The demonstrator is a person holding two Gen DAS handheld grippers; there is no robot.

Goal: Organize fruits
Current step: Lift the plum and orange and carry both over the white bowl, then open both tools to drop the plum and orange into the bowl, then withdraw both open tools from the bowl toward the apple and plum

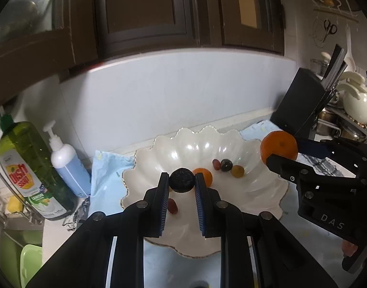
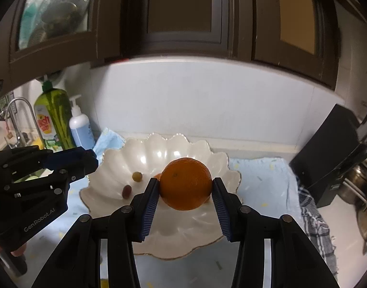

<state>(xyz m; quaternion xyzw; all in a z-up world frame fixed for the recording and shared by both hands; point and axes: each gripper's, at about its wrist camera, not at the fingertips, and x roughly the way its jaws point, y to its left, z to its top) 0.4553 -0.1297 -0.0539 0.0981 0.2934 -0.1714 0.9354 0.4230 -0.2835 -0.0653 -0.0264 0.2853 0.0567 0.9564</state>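
Here, at the far left of the table, a green dish-soap bottle (image 1: pixel 27 165) stands beside a white pump bottle (image 1: pixel 67 165) filled with blue liquid, both near the sink edge. Just right of them a pale blue cloth (image 1: pixel 106 175) lies spread on the table, and on it sits a white scalloped bowl (image 1: pixel 262 192) with a thin gold rim.

The left gripper (image 1: pixel 182 180) hangs over the near left part of the bowl, its jaws clenched on a small dark round fruit (image 1: pixel 182 180) pinched between the blue pads, clear of the bowl's floor. Just behind that fruit, inside the bowl, lies a small orange fruit (image 1: pixel 205 175). A reddish grape (image 1: pixel 172 206) lies on the near side of the bowl, partly hidden by the left finger. Farther right in the bowl sit another reddish grape (image 1: pixel 215 164), a dark grape (image 1: pixel 226 165) and a yellow-brown grape (image 1: pixel 237 171), close together.

Right of these, the right gripper (image 2: pixel 185 184) holds a large orange (image 2: pixel 185 183) above the bowl, the jaws grasping it at both sides. At the far right stands a black knife block (image 1: pixel 301 103), and a checked grey cloth (image 2: pixel 315 230) lies on the near right of the blue one.
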